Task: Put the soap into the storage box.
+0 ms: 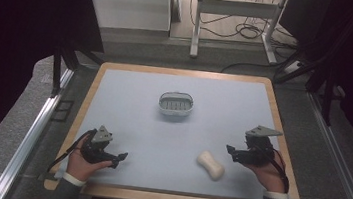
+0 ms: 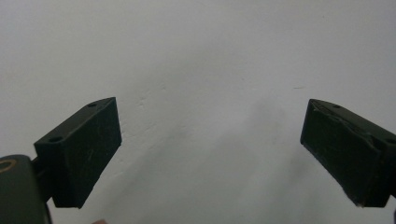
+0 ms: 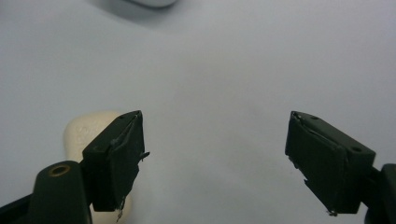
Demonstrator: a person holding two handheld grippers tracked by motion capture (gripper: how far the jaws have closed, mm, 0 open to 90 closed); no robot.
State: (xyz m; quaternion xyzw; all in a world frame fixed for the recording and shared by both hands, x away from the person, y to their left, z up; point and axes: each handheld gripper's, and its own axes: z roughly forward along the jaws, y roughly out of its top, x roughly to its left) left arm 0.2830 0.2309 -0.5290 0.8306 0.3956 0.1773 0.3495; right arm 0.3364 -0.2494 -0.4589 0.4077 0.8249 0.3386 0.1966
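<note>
A cream bar of soap [image 1: 210, 165] with a pinched waist lies on the pale blue mat at the front right. My right gripper [image 1: 231, 151] hovers just right of it, jaws wide open and empty. In the right gripper view the soap [image 3: 86, 132] peeks out behind the left jaw of my right gripper [image 3: 215, 156]. A white soap dish [image 1: 176, 104] with a ribbed floor sits at the middle back of the mat; its edge [image 3: 152, 2] shows in the right gripper view. My left gripper [image 1: 118, 158] rests at the front left, open over bare mat [image 2: 210, 144].
The mat [image 1: 175, 134] lies on a wooden-edged table [image 1: 173, 198]. Beyond the table stand a white metal frame [image 1: 234, 15] and loose cables [image 1: 250, 32] on the floor. A metal rail [image 1: 35, 128] runs along the left side.
</note>
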